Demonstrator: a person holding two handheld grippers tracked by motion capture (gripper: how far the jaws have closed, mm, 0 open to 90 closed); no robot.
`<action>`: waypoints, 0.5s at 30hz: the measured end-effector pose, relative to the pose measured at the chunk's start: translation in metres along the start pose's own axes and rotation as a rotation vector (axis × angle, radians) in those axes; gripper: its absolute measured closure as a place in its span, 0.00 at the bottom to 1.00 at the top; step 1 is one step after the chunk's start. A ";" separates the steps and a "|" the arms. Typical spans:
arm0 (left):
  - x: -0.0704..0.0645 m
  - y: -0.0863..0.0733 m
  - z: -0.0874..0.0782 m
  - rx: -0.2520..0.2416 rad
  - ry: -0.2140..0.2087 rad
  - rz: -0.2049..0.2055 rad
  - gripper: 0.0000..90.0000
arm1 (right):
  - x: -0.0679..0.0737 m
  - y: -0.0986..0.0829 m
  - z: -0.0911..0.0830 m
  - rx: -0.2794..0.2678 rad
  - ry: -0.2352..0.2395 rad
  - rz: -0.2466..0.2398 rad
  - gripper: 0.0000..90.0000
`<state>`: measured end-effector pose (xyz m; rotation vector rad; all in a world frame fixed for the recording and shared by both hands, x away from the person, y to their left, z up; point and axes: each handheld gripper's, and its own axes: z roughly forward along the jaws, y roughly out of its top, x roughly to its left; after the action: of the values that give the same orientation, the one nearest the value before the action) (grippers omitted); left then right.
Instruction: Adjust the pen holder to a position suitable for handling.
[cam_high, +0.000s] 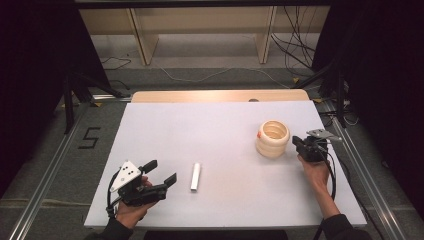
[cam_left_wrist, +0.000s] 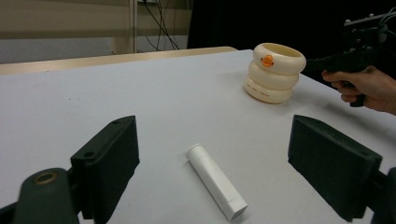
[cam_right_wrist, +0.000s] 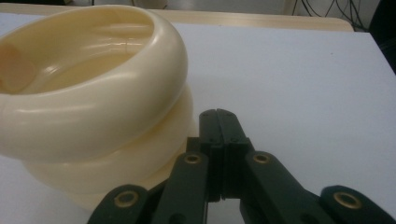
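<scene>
While the left gripper (cam_high: 162, 172) is hovering low at the lower left of the high view with its jaws spread wide, a white tube (cam_left_wrist: 215, 181) is lying flat between them in the left gripper view — just right of them from above. It is looking light, rigid and smooth, so likely slippery; a pinch across its middle seems safest. Over at the right of the high view, the right gripper (cam_right_wrist: 218, 122) is sitting with jaws pressed together, holding nothing — just beside a cream ringed cup (cam_high: 273, 138), seemingly stiff plastic and hollow.
</scene>
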<state>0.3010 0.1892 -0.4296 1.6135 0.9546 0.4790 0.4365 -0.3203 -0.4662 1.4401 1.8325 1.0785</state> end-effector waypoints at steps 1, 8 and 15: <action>0.000 0.000 0.000 0.001 0.000 0.001 0.17 | 0.000 0.000 0.001 0.002 -0.001 0.002 1.00; 0.000 0.000 0.000 0.001 0.000 0.001 0.17 | 0.002 0.001 0.012 0.026 0.004 0.002 1.00; 0.000 0.000 0.000 0.000 0.000 0.001 0.17 | 0.004 0.000 0.016 0.045 0.008 0.003 1.00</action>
<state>0.3010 0.1888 -0.4296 1.6145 0.9535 0.4796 0.4488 -0.3120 -0.4744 1.4669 1.8713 1.0524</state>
